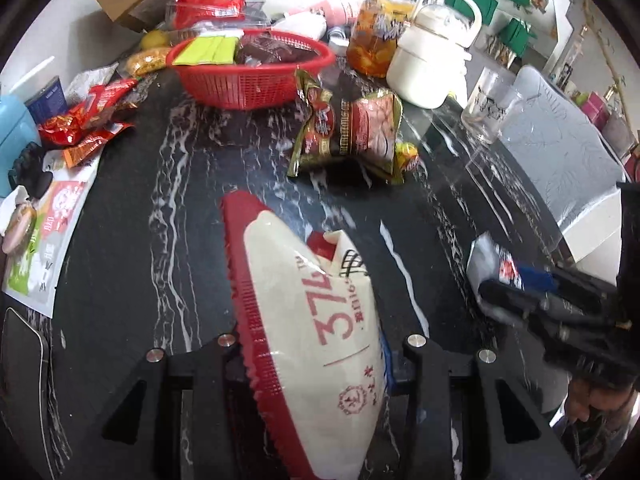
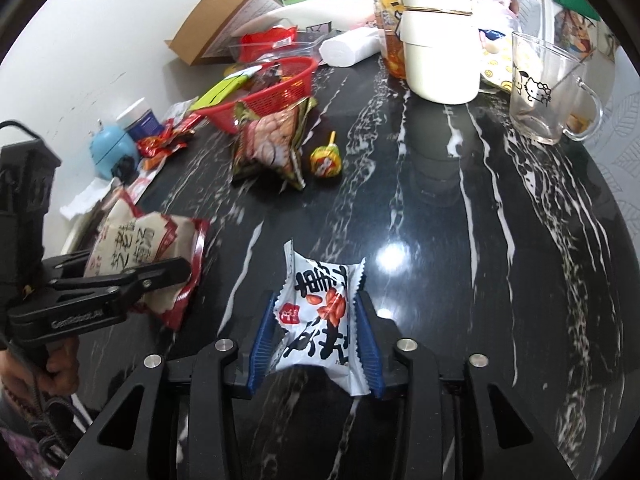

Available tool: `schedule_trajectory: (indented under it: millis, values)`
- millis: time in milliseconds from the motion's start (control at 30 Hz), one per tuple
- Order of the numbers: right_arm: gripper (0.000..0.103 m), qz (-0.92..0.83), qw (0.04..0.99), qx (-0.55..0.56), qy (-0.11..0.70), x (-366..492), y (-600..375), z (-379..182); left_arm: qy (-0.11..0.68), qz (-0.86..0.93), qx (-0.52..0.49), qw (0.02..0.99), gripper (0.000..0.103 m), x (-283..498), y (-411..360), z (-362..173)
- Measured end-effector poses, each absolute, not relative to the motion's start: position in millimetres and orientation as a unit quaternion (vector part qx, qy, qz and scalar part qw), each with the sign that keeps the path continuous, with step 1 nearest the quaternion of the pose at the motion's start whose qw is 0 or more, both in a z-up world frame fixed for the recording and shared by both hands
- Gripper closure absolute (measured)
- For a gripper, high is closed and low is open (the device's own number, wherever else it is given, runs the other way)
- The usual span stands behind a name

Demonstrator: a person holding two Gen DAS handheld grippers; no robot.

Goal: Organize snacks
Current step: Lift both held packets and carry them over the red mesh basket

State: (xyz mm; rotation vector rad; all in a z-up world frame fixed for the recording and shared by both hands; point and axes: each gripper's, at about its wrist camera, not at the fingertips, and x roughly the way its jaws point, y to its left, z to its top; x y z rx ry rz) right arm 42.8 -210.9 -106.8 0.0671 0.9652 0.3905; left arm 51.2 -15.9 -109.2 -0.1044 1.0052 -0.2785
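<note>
My left gripper (image 1: 316, 344) is shut on a cream packet with a red edge (image 1: 312, 320), held above the black marble table (image 1: 140, 220). In the right wrist view the same gripper (image 2: 176, 276) shows at the left with that packet (image 2: 136, 248). My right gripper (image 2: 316, 300) is shut on a white peanut packet (image 2: 316, 320), its blue pads against both sides. It appears at the right edge of the left wrist view (image 1: 504, 292). A red basket (image 1: 248, 92) (image 2: 280, 92) holding several snacks stands at the far side. A green-brown snack bag (image 1: 352, 132) (image 2: 272, 144) and a lollipop (image 2: 326, 160) lie before it.
A white kettle (image 2: 440, 52), a jar of orange liquid (image 1: 376, 36) and a glass mug (image 2: 548, 92) stand at the back right. Small red packets (image 1: 88, 120), a blue device (image 2: 110, 148) and a cardboard box (image 2: 224, 12) crowd the left by the wall.
</note>
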Motion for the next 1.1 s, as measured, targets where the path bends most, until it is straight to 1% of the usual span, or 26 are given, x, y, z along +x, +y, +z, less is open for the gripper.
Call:
schedule_trajectory:
  millis: [33,100,300,367,400,433,467,633,1100]
  values:
    - [0.054,0.184,0.867,0.026,0.463,41,-209,-109,0.479,-0.132,-0.048,0.867,0.062,51,-16,-109]
    - [0.051,0.18,0.868,0.021,0.462,38,-207,-112,0.474,-0.131,-0.042,0.87,0.061,51,-17,-109]
    - [0.05,0.165,0.875,-0.003,0.455,35,-198,-113,0.47,-0.121,-0.026,0.874,0.061,53,-23,-110]
    - [0.054,0.162,0.876,-0.005,0.453,34,-198,-113,0.463,-0.121,-0.037,0.877,0.061,53,-20,-110]
    - [0.057,0.162,0.877,-0.008,0.451,33,-198,-113,0.461,-0.12,-0.041,0.878,0.061,54,-20,-111]
    - [0.063,0.165,0.879,-0.006,0.448,32,-198,-111,0.461,-0.117,-0.045,0.879,0.062,54,-19,-111]
    - [0.065,0.169,0.879,-0.003,0.446,31,-198,-109,0.461,-0.114,-0.047,0.879,0.064,53,-18,-111]
    - [0.072,0.173,0.88,0.006,0.442,29,-199,-107,0.463,-0.118,-0.054,0.877,0.066,49,-17,-109]
    - [0.072,0.224,0.865,0.054,0.445,23,-196,-99,0.442,-0.128,-0.048,0.886,0.066,35,-18,-81]
